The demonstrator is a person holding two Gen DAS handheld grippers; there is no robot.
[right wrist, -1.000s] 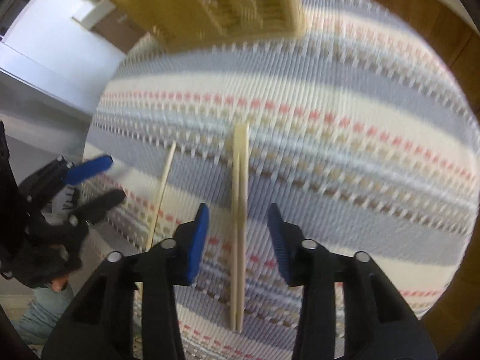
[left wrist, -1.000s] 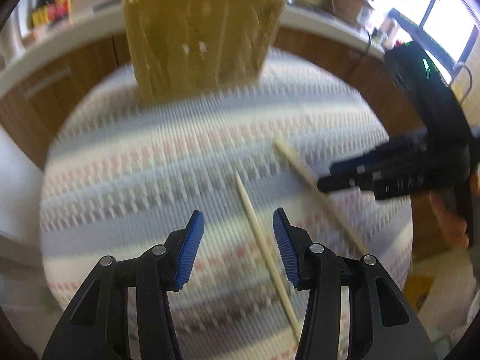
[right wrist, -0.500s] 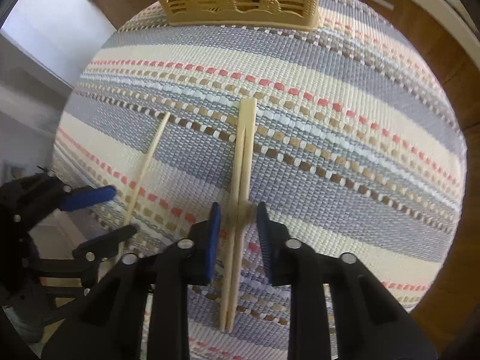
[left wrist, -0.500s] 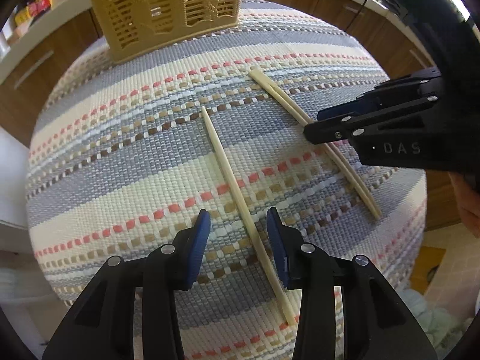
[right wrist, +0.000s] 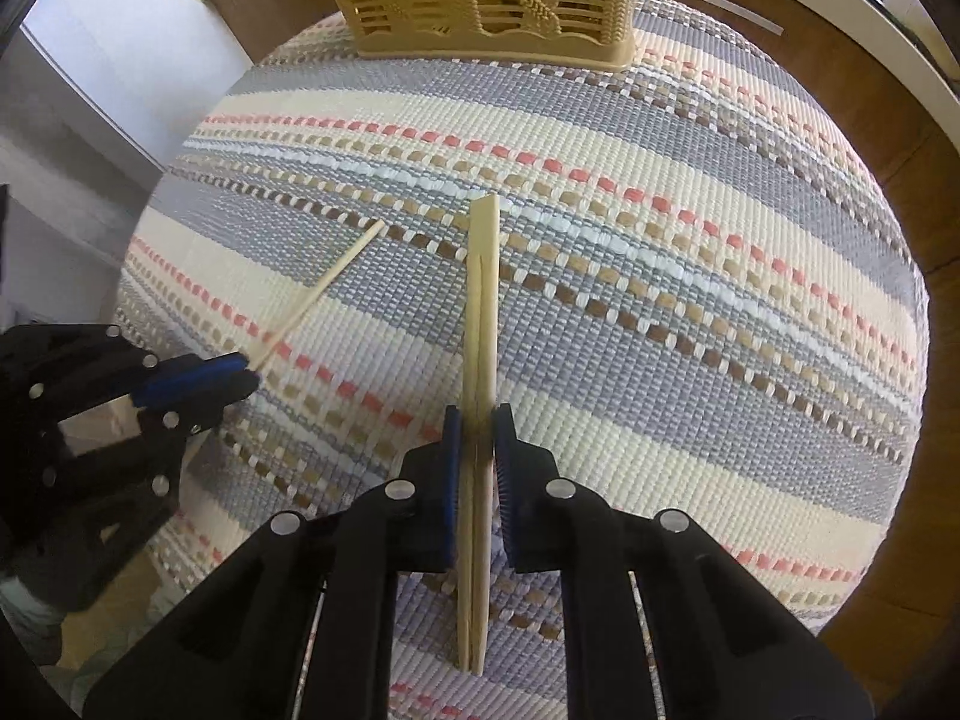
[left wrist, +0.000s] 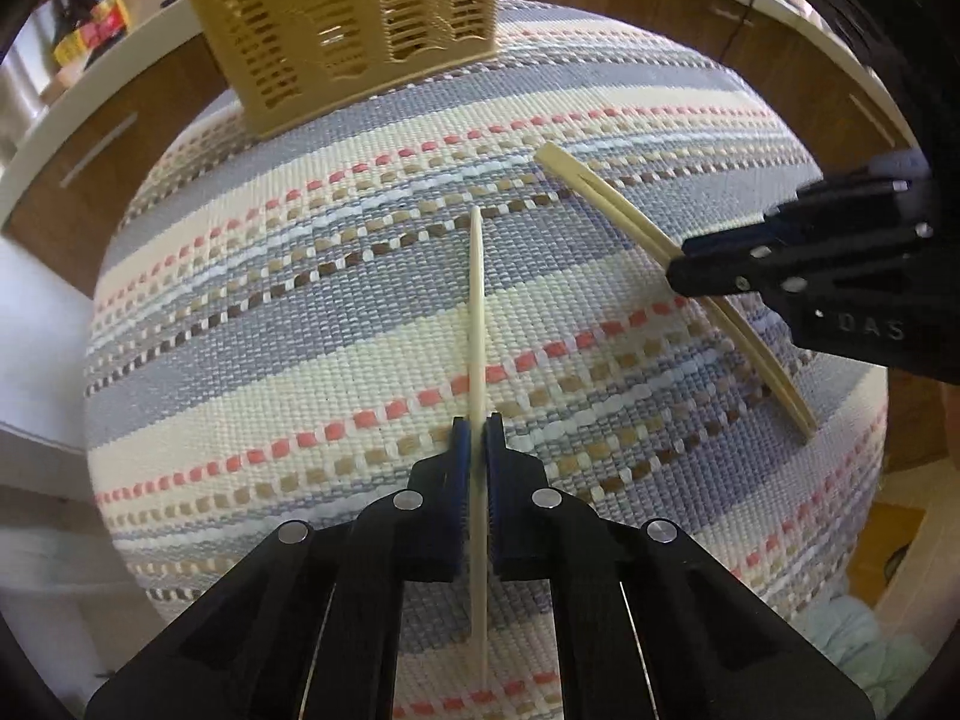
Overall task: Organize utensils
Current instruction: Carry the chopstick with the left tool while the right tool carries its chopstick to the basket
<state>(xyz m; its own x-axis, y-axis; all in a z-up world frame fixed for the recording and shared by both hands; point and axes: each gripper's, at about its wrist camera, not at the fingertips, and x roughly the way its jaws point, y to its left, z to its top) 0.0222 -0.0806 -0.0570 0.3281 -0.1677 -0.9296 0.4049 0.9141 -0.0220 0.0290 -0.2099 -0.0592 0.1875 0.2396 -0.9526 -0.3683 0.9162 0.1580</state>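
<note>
Left wrist view: our left gripper [left wrist: 474,450] has its jaws clamped on a single chopstick [left wrist: 477,312] lying on the striped woven mat [left wrist: 270,312] that covers the counter, gripping it toward its near end. At the mat's far edge stands the tan slotted utensil basket [left wrist: 342,18], well apart from both sticks. To the right, our right gripper [right wrist: 477,438] has its jaws pressed together on a joined pair of chopsticks [right wrist: 483,276], whose blunt end points toward the basket. Both loads appear to rest on the mat, not yet lifted. We judge the step in hand to be the pickup: raise each stick straight up so its long free end does not drag in the weave, keep the hold firm because the slim wood could pivot between the pads, then tip the ends down over the basket's open top.
</note>
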